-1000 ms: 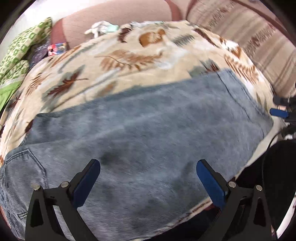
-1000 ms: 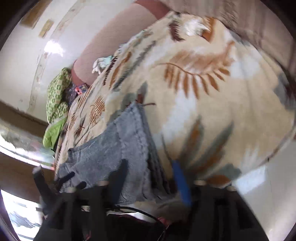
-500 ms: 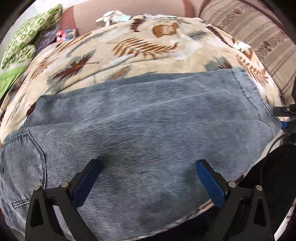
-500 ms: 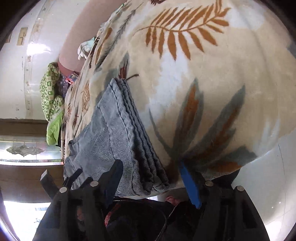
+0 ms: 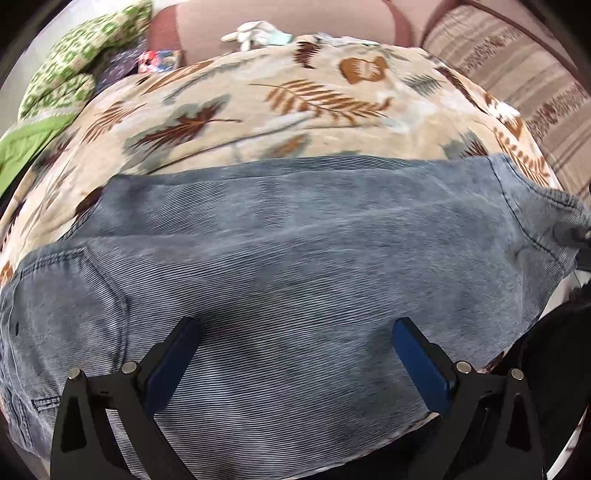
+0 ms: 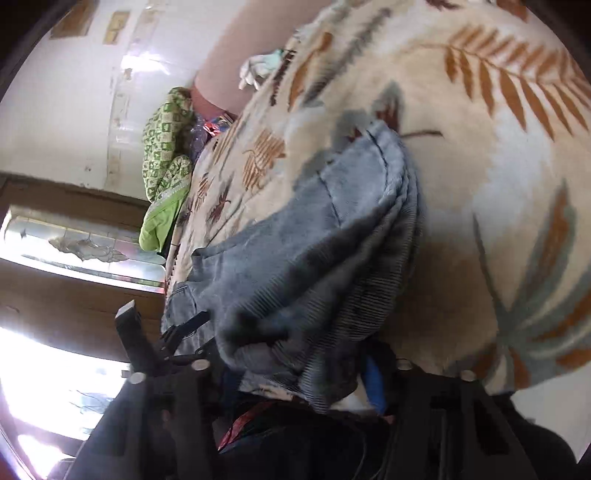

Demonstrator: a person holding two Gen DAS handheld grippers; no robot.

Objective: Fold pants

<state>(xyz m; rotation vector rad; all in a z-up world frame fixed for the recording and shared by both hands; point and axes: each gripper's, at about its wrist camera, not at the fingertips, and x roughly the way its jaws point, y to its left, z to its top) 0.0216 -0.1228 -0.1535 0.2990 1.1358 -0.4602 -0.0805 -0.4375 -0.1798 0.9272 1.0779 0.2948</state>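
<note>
Grey-blue corduroy pants (image 5: 295, 266) lie folded lengthwise across a leaf-print blanket (image 5: 295, 99). The waist and pocket are at the left and the leg hems (image 5: 532, 221) at the right. My left gripper (image 5: 295, 354) is open and empty, hovering over the middle of the legs near the front edge. In the right wrist view the hem end of the pants (image 6: 332, 266) is bunched and lifted between the fingers of my right gripper (image 6: 306, 365), which is shut on it. One blue pad (image 6: 373, 380) shows beside the cloth.
The blanket covers a sofa with a striped backrest (image 5: 524, 74) at the right. A green patterned cloth (image 5: 66, 74) and a white cloth (image 5: 255, 31) lie at the back. A wooden frame and bright window (image 6: 55, 369) are at the left.
My right gripper moved onto the hem end and closed on it, lifting and bunching the cloth. The left gripper stayed open over the legs and shifted slightly.
</note>
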